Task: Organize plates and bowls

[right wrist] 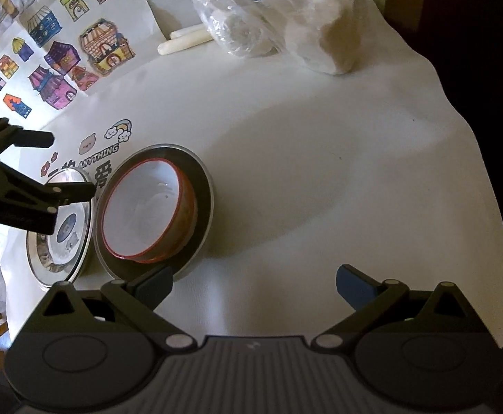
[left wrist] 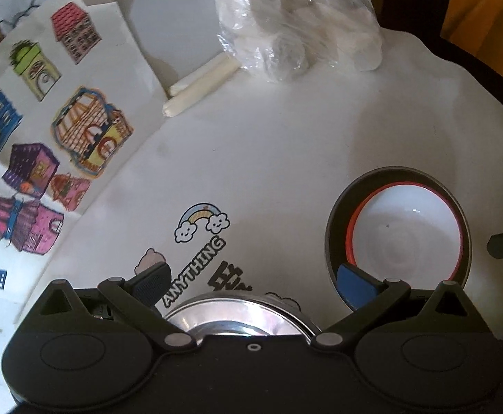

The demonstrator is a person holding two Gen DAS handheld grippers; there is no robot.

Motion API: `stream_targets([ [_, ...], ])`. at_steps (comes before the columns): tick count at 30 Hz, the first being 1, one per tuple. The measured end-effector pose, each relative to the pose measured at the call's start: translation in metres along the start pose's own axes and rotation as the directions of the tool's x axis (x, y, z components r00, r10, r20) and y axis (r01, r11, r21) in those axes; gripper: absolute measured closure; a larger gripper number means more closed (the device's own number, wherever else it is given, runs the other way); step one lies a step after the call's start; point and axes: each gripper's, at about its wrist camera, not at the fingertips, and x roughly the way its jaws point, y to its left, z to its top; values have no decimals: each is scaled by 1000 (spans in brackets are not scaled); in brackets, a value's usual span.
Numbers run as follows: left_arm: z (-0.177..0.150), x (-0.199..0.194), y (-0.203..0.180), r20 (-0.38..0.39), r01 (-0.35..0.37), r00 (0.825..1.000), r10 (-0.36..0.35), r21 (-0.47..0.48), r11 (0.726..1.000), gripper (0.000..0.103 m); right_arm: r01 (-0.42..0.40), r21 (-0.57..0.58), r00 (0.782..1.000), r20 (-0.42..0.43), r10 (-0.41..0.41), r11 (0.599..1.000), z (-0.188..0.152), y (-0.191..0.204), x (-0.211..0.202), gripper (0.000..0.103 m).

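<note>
on the white table (right wrist: 320, 179), toward its left side, the red-rimmed bowl (right wrist: 147, 207) already sits tilted inside the dark plate (right wrist: 203, 203), and the steel plate (right wrist: 61, 231) with a printed centre lies just beside them, its rim close to or touching the dark plate's. the step in hand looks like the gathering of the last piece: the left gripper (left wrist: 251, 286) hangs spread wide over the near edge of the steel plate, gripping nothing, while the right gripper (right wrist: 254, 286) waits equally spread and empty over bare table, near the dark plate's front edge. the next move, i judge, calls for the left fingers to drop astride the steel plate's thin rim and pinch it, or for the bowl-and-plate pair to be lifted onto it; either way the rim is low and slick, so a shallow angle seems needed. well apart at the far edge lie a clear plastic bag (right wrist: 251, 17) of white lumps, two pale sticks (right wrist: 185, 41), and a sheet of coloured house drawings (right wrist: 65, 51); none of these blocks the way, though the tilted bowl may slide if its plate is jolted.
</note>
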Motion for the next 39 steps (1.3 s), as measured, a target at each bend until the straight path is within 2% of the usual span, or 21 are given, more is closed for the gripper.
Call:
stream_targets([
  [6,4,9,-3,-22,2,1000,-2,27,1000,1,-25,-16,1000,-5,25,1000,5,0,4,0],
  [23,12,16,-7,-42,-16,999,19,64,998,1,3,-39,999,-32,-4,999,9,2,16,0],
  [39,12,19,-9,-51,-22,998,26,75,997,1,-2,-42,999,-40,1,999,10,6,22,0],
])
